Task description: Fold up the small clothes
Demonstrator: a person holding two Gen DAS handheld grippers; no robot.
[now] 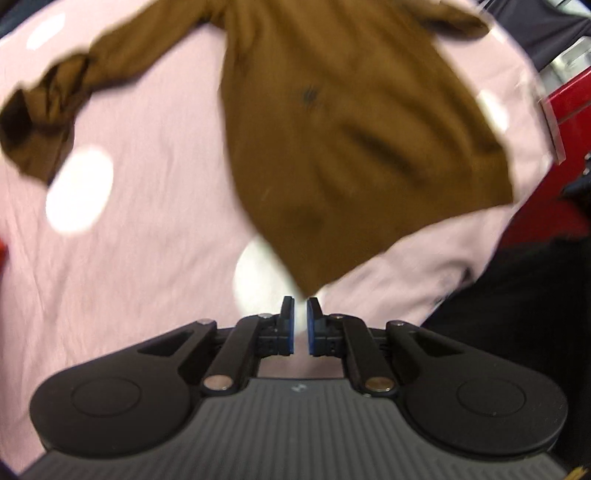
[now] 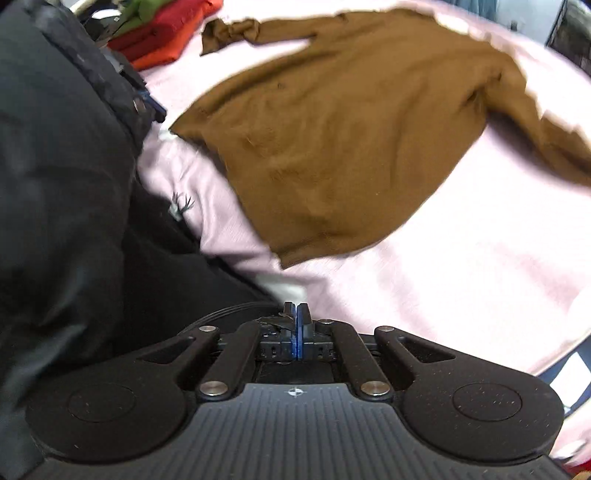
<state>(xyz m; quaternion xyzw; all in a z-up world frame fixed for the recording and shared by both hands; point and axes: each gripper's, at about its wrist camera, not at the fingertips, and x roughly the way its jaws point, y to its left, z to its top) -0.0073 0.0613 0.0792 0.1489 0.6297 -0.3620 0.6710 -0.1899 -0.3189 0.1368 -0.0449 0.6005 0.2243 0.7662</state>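
Two grippers sit in front of me. My left gripper [image 1: 300,306] has its jaws a small gap apart, empty, just short of the near hem corner of the brown sweater [image 1: 351,122]. My right gripper [image 2: 296,314] is pressed closed on nothing. Beyond it the sweater [image 2: 351,122] lies spread on the pink sheet [image 2: 461,277], folded red clothes [image 2: 162,33] far left.

Pink wrinkled sheet [image 1: 147,258] covers the work surface, bright glare patches on it. Stack of folded red, orange and green clothes [image 2: 162,33] at far edge. Red box-like object [image 1: 569,99] off to the side. Surroundings dark, blurred.
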